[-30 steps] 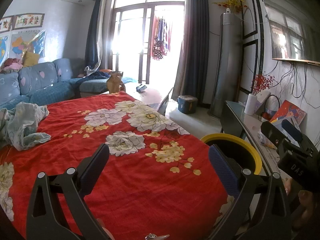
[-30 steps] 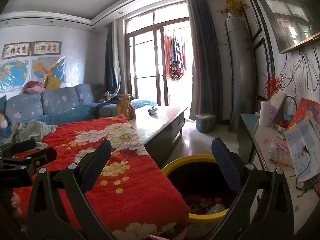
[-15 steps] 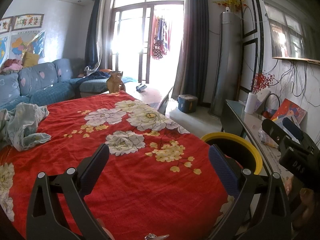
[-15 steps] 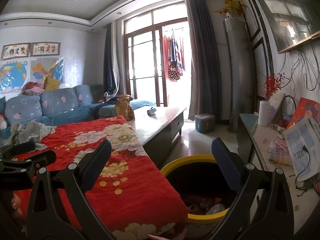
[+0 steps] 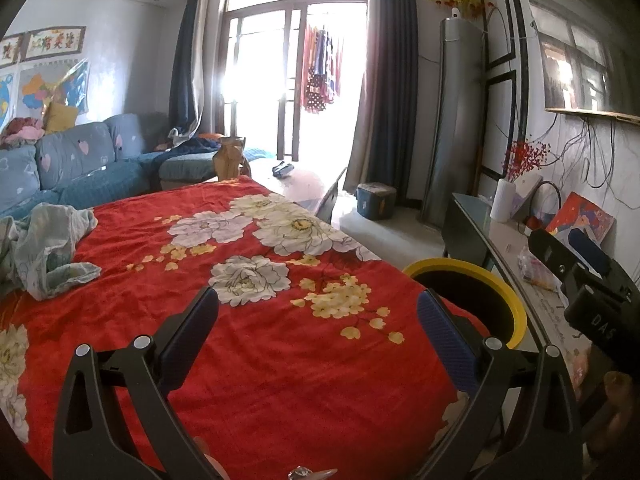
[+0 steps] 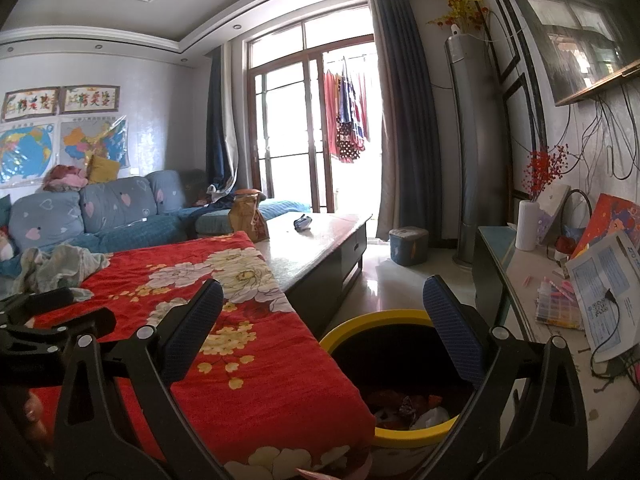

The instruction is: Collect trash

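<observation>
A: What has changed since 1 second ago?

B: Very little — both views hold almost the same framing. The left gripper (image 5: 318,322) has its jaws spread wide with nothing between them, above the red floral cloth (image 5: 256,344) on the counter.

A: And the other?

B: The right gripper (image 6: 322,320) is just as wide apart, gripping nothing, over the round black bin with a yellow rim (image 6: 374,320) that stands on the floor beside the cloth's edge.

A: The trash?

B: Crumpled red and white wrappers (image 6: 416,410) lie at the bottom of that bin, as they did before. A crumpled pale grey-green garment (image 5: 44,250) sits on the cloth's far left — apart from both grippers.
</observation>
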Tool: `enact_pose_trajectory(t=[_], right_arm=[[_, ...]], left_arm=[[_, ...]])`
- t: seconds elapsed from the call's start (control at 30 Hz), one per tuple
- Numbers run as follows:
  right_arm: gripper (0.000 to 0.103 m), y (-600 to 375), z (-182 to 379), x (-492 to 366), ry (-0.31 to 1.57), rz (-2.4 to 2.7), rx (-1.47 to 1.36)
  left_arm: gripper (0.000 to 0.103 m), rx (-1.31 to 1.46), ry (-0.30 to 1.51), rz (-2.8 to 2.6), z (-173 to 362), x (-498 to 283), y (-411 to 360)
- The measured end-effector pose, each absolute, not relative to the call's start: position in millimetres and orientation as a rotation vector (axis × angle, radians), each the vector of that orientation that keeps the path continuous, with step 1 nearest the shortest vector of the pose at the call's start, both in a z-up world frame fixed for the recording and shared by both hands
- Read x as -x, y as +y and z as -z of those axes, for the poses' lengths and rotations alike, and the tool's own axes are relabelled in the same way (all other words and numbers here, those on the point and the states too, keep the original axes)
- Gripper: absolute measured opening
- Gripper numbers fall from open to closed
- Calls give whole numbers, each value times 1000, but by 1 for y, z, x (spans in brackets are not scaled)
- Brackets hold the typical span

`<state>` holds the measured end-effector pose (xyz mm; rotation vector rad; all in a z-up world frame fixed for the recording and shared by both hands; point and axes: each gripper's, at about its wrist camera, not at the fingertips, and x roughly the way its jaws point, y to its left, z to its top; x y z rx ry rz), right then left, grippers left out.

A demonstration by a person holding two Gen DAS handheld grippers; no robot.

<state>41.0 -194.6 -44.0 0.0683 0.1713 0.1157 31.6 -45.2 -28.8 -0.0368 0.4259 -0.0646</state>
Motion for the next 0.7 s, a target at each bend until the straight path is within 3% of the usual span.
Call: enact_pose_trajectory(t=[0.37,0.5,0.7], right_arm=[[92,-158,27,-56,242,-312,-71],[92,-77,11,-72,331,-578,-71],[92,139,43,-85,705,-976,197]], left_arm=[[97,92,512,32,18,-26,-11],[97,189,583,-157,18,-6,75],[97,372,727,-631,55,38,265]])
